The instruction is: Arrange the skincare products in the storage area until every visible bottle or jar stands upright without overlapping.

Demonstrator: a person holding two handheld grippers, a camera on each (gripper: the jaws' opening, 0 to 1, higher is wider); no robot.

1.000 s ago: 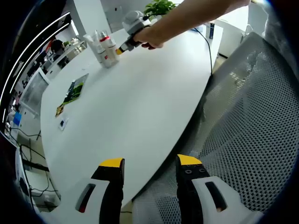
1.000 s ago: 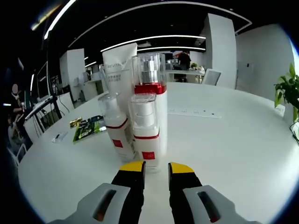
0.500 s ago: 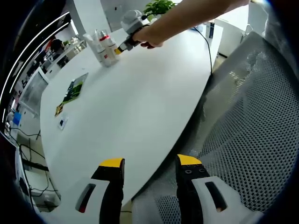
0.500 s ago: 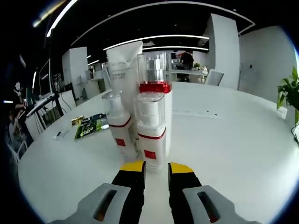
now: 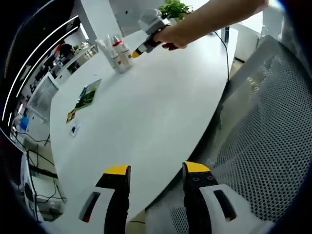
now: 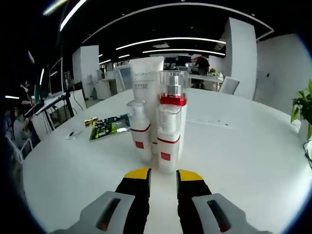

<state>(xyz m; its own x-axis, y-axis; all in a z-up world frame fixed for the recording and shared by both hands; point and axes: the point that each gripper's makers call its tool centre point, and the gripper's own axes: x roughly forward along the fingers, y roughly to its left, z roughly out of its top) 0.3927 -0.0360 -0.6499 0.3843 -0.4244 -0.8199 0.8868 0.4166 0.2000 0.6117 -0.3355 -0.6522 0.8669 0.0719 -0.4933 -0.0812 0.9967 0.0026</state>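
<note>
On the table [image 6: 253, 161] all four bottles [image 6: 161, 126] stand up, both my grippers [image 6: 160, 174] [image 5: 155, 168] open and holding nothing, so I think I just stop.

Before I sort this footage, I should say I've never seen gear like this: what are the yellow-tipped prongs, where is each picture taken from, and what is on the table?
A person holds one two-pronged gripping tool in each hand, and a fisheye camera rides on each. In the left gripper view, the left tool hangs open and empty at the near edge of a round white table, beside a mesh chair. Far across, the person's hand holds the other tool at a cluster of bottles. The right gripper view looks from that right tool: its prongs are open, empty, just short of the upright bottles and a white tube. A green packet lies further left.
</note>
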